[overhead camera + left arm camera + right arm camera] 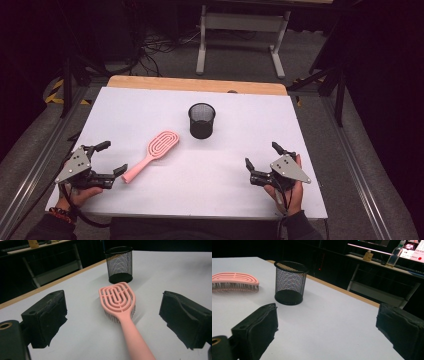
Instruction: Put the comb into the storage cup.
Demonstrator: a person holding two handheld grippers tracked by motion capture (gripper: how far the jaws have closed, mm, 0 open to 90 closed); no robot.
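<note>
The left gripper (110, 157), jaws spread, lines up on the pink hairbrush (151, 154) handle near the table's (240, 195) left edge, apparently for pickup; the right gripper (261, 157) waits spread, empty.

Table surroundings and a mesh cup

A white table top (240, 195) carries a bare wooden strip (195, 84) along its far edge. A black mesh cup (202, 120) stands upright and empty, around the middle of the width and nearer the far edge than the near one. Beyond the far edge lies grey floor (235, 60), with a white-legged desk frame (243, 22) and a tangle of dark cables (155, 47) to its left. Yellow-and-black tape (56, 92) marks the floor off the far left corner. Metal rails (360, 175) run along both side edges. In the right gripper view, a clear bottle (395, 255) stands on a distant desk.
</note>
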